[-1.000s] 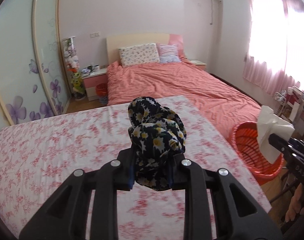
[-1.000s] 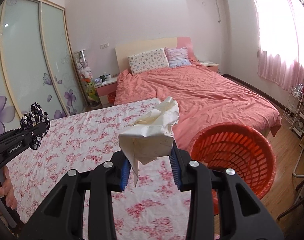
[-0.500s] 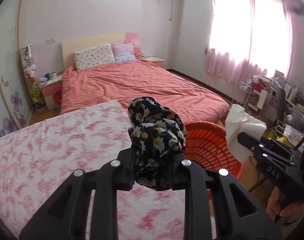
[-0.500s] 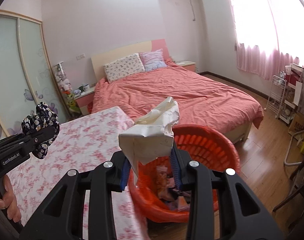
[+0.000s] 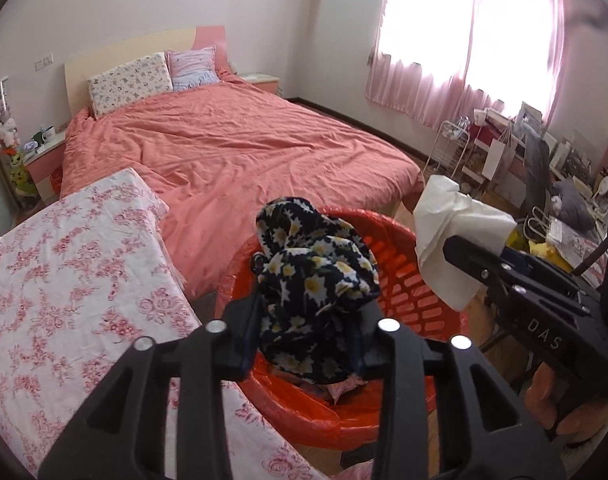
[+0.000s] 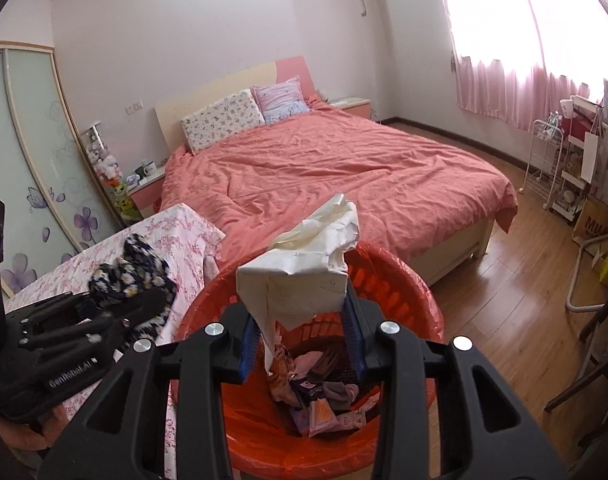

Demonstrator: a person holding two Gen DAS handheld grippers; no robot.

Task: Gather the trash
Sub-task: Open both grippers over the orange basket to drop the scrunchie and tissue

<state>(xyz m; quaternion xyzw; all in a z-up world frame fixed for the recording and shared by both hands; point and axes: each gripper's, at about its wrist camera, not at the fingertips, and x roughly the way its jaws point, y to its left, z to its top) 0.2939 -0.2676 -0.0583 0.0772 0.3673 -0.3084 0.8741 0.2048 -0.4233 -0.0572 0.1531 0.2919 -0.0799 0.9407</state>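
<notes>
The floral cloth (image 5: 316,280) sits between the left tongs (image 5: 304,344), just loosening, above the red basket (image 5: 420,280).

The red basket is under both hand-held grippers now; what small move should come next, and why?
Probably finish opening both and let the items fall. The left hand-held gripper has the floral cloth between its jaws, the right hand-held gripper the crumpled white paper, and both jaws have just been opening. Both hang over the red basket, which already holds trash.
</notes>
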